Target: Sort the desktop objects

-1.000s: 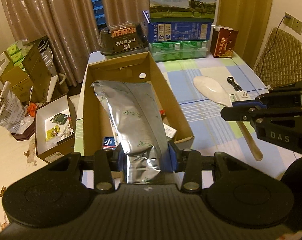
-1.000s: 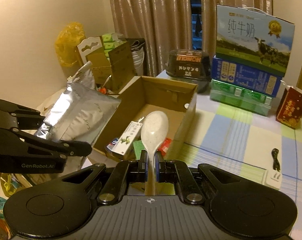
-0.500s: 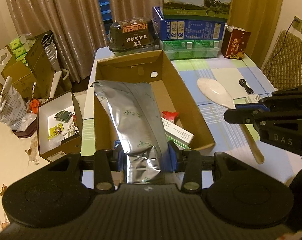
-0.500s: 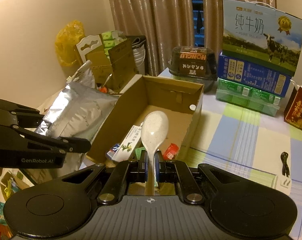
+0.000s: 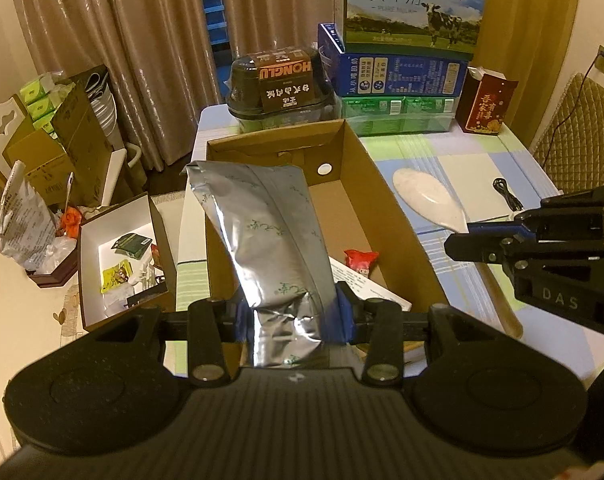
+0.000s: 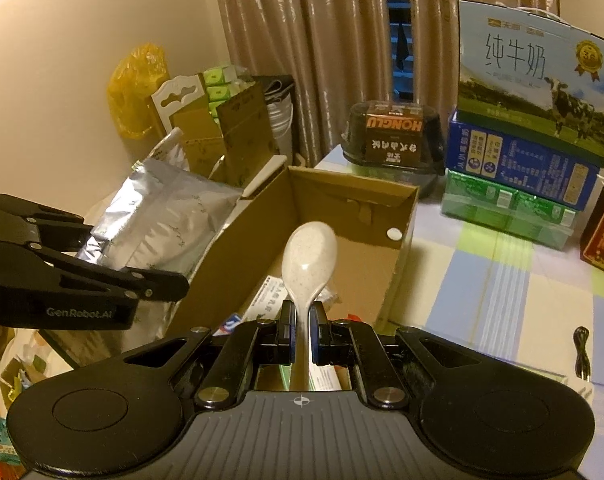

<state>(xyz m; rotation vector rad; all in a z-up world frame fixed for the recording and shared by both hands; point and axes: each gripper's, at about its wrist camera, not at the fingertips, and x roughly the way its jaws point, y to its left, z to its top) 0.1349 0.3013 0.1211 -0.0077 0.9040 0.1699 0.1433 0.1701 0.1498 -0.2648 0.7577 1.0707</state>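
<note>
Above the open cardboard box [image 5: 386, 216] on the tabletop [image 6: 498, 276], a silver foil bag [image 5: 261, 232] is pinched at its lower end by the left tool [image 5: 289, 314]. Just beside it, a pale spoon [image 6: 308, 256] is clamped by its handle in the right tool [image 6: 300, 330], bowl over the box.

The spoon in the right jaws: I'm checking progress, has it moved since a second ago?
Yes. The spoon has travelled with the right gripper toward the cardboard box, whose far wall looks nearer and larger.
</note>
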